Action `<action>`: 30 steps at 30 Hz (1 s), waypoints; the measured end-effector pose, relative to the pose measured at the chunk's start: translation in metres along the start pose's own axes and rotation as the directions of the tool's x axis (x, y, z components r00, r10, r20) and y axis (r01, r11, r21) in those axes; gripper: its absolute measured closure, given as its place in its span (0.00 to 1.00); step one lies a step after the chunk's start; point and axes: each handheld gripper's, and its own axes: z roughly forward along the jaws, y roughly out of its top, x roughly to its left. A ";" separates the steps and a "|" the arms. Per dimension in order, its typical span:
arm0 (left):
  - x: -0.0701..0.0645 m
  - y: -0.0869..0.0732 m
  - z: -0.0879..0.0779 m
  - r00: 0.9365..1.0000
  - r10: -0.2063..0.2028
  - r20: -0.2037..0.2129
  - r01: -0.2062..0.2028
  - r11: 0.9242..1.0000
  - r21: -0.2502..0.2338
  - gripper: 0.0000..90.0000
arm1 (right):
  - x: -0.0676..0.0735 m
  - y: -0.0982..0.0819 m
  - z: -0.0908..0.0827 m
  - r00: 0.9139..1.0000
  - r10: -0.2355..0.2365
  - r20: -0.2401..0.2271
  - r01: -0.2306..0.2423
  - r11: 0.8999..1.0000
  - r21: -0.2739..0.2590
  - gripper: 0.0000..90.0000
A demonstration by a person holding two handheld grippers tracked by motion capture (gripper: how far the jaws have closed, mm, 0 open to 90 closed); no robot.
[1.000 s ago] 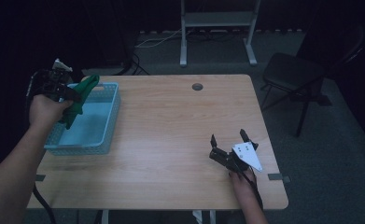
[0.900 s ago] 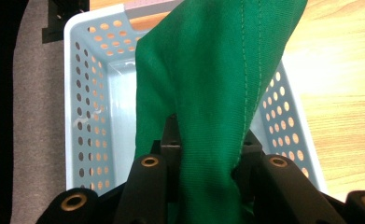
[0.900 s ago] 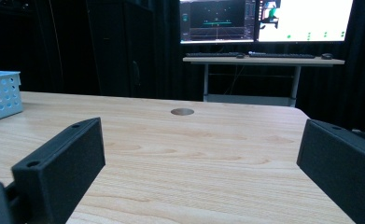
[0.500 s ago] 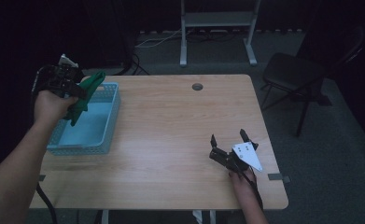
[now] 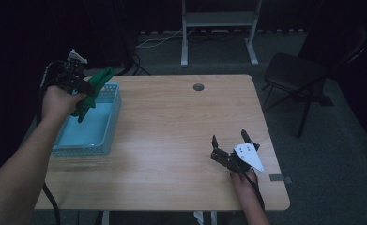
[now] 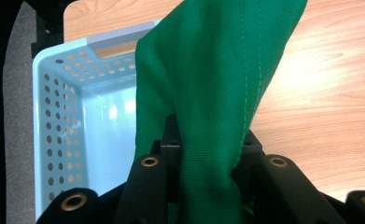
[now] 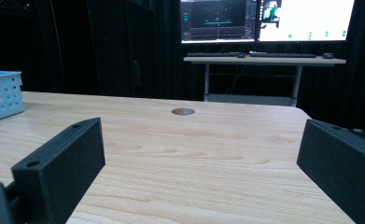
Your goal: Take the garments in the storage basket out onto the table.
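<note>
A green cloth (image 5: pixel 93 90) hangs from my left gripper (image 5: pixel 80 84), which is shut on it above the far end of the light blue perforated basket (image 5: pixel 107 136). In the left gripper view the cloth (image 6: pixel 208 93) drapes up between the jaws, with the basket (image 6: pixel 59 112) below and to the left. My right gripper (image 5: pixel 232 143) rests open near the table's front right, nothing between its jaws. In the right gripper view, my right gripper (image 7: pixel 199 163) has its jaws spread wide over bare wood.
The wooden table (image 5: pixel 181 122) has a round cable hole (image 5: pixel 198 87) near its far edge. A black chair (image 5: pixel 294 75) stands off the table's right side. A metal stand (image 5: pixel 218 23) is behind the table. Monitors (image 7: pixel 264 18) sit on a far desk.
My left gripper has lifted and drawn slightly back with the green cloth, which now hangs higher over the basket. The right gripper has stayed put.
</note>
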 end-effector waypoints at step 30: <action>-0.059 0.017 0.014 0.995 0.041 0.088 -0.041 0.999 0.003 0.80 | 0.001 0.000 -0.001 1.000 -0.001 -0.004 0.001 1.000 -0.002 0.00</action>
